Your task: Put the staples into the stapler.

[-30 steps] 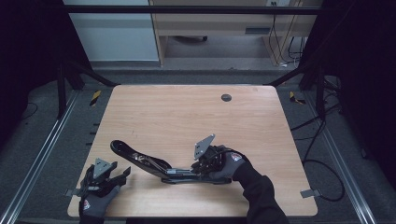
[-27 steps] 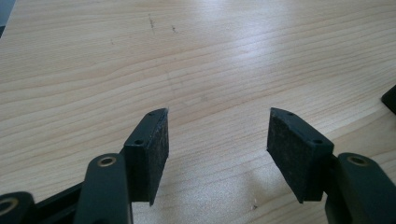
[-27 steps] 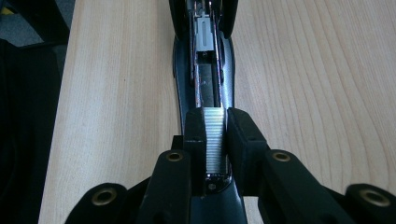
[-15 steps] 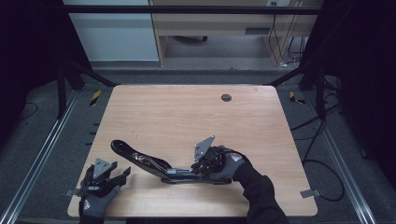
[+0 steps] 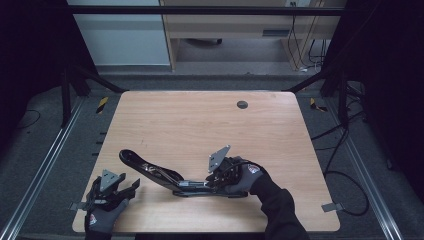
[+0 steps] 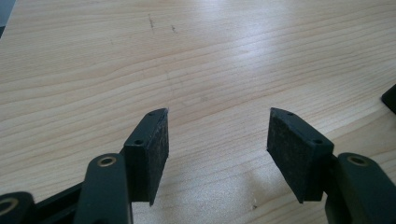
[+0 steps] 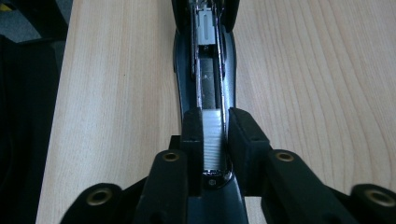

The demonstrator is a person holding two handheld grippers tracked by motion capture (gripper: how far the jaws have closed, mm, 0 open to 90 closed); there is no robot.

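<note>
One black stapler [image 5: 165,175] is lying opened flat near the table's [image 5: 200,120] front edge, one strip of staples [image 7: 212,135] sitting in its channel. I'm watching my right gripper [image 7: 215,140] straddling that strip, jaws just opening. My left gripper [image 6: 217,140] is resting apart, gaping, holding nothing.

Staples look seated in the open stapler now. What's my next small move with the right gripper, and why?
Probably open a little more and lift straight off. The right gripper has just been opening, its jaws flanking the staple strip that lies in the open stapler channel; whether the pads press it I cannot tell. The left gripper sits open over bare table, free to close the lid afterwards.
</note>
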